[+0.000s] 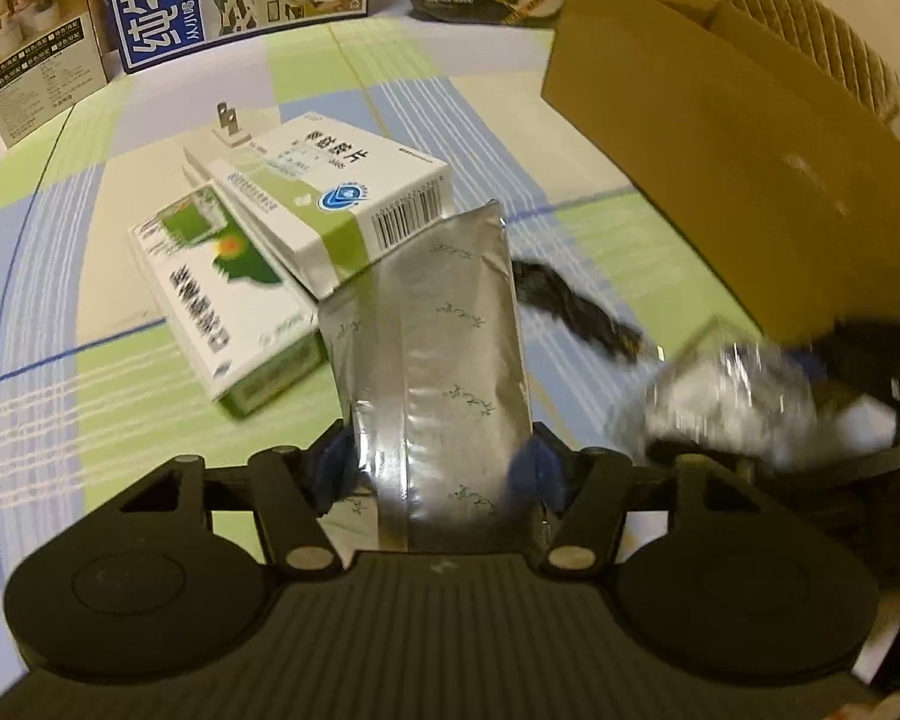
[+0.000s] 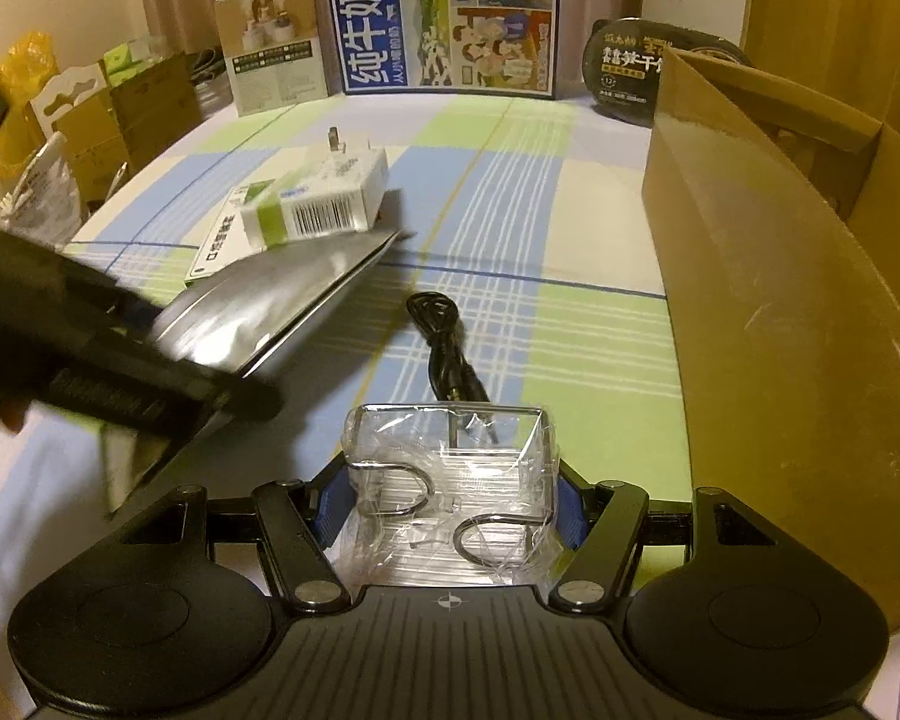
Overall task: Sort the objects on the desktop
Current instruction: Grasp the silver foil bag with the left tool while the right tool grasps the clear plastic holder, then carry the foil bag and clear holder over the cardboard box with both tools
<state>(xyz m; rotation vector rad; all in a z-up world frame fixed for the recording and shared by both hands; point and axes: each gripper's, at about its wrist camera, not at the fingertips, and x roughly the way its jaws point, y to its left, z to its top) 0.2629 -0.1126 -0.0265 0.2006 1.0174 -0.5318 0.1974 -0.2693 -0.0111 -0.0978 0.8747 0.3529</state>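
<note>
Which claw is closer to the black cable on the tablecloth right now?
Right. The right claw, holding a clear packet, sits just short of the black cable. The left claw, gripping the silver pouch, is off to the cable's side.

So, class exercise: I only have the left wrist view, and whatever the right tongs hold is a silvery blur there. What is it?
Observer: A clear plastic pack of metal hooks, clamped between the right tongs.
Operator: And the dark smear behind my silver pouch?
Observer: A black cable, looped at its far end, lying on the tablecloth just beyond that pack.
Operator: Anything beside the table?
Observer: A yellow bag and brown cartons stand past its left edge.
</note>
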